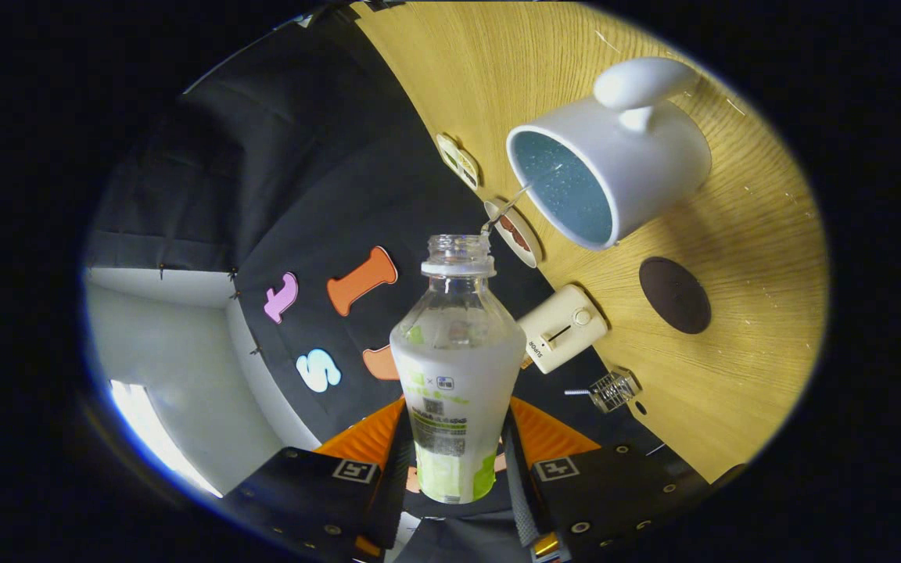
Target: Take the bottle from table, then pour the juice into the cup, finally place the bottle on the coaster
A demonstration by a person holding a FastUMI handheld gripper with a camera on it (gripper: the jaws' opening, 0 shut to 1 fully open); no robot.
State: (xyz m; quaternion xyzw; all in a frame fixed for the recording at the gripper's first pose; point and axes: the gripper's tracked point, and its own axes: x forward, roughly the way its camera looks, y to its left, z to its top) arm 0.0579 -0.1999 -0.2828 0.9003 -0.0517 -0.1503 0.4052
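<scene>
Booth wall [208,188]: black cloth, hanging beyond the bottle and running back to the far edge of the table.
Gripper [457,469]: its two fingers close on the lower body of the bottle, one on each side, both pressing against the labelled part; the jaws stand only as wide as the bottle.
Bottle [457,375]: clear plastic with a white and green label, held between the fingers, uncapped, neck pointing away from the gripper toward the cup. The whole scene is rolled in this view, so the bottle is tipped relative to the table.
Juice stream [507,209]: a thin clear thread leaves the rim of the bottle's mouth and runs to the lip of the cup.
Two small flat items [458,160]: pale pieces lying on the table near the wall edge, beyond the bottle's mouth; a second one, with a reddish mark, sits just beside the stream. What they are cannot be told.
Toaster [564,328]: small cream appliance with a knob and a slider, at the table's wall edge, just beside the bottle's shoulder.
Cup [615,168]: white mug with a speckled blue inside and a thick white handle, standing on the table beyond the bottle, its mouth facing the bottle.
Small glass object [613,389]: clear piece with a metal coil look, near the toaster at the table's edge.
Coaster [675,295]: dark round mat, flat on the table, near the cup but apart from it, bare.
Table [740,367]: light wood grain, carrying the cup, coaster and toaster.
</scene>
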